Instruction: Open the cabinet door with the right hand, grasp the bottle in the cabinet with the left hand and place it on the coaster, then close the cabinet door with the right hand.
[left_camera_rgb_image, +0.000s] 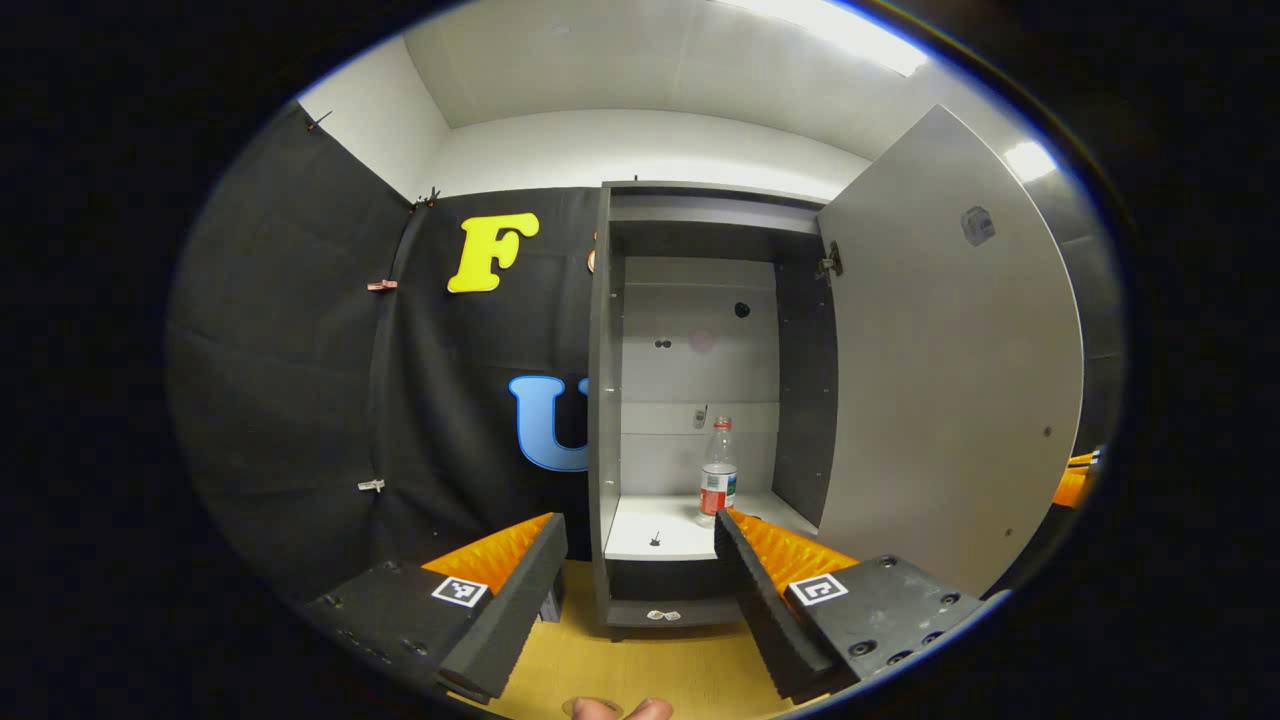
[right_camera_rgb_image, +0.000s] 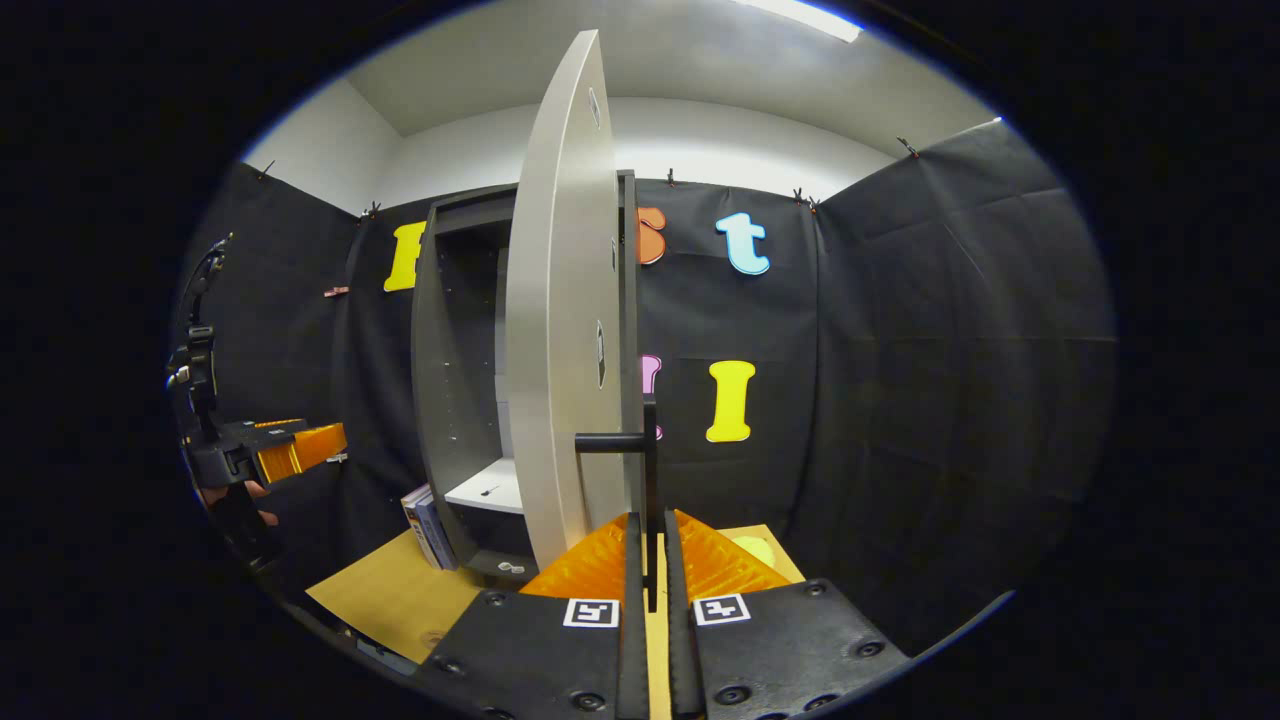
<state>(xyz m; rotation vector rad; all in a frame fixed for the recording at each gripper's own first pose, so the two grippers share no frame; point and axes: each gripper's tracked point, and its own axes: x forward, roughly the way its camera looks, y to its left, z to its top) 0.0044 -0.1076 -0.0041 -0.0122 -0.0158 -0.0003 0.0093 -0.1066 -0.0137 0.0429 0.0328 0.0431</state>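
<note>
The grey cabinet (left_camera_rgb_image: 603, 400) stands open, its door (left_camera_rgb_image: 950, 350) swung out to the right. A clear bottle (left_camera_rgb_image: 717, 470) with a red cap and red label stands upright on the lower shelf (left_camera_rgb_image: 640, 535), towards the right. My left gripper (left_camera_rgb_image: 635, 530) is open in front of the shelf, short of the bottle, with nothing between its fingers. In the right gripper view the door (right_camera_rgb_image: 565, 330) shows edge-on. My right gripper (right_camera_rgb_image: 650, 528) is shut on the door's black handle (right_camera_rgb_image: 650, 470). A pale round coaster (right_camera_rgb_image: 755, 548) lies on the table behind the right finger.
The cabinet rests on a wooden table (right_camera_rgb_image: 400, 590). Books (right_camera_rgb_image: 425, 525) lean against the cabinet's left side. The left gripper (right_camera_rgb_image: 300, 445) and the hand holding it hover left of the cabinet. Black cloth walls close in all around.
</note>
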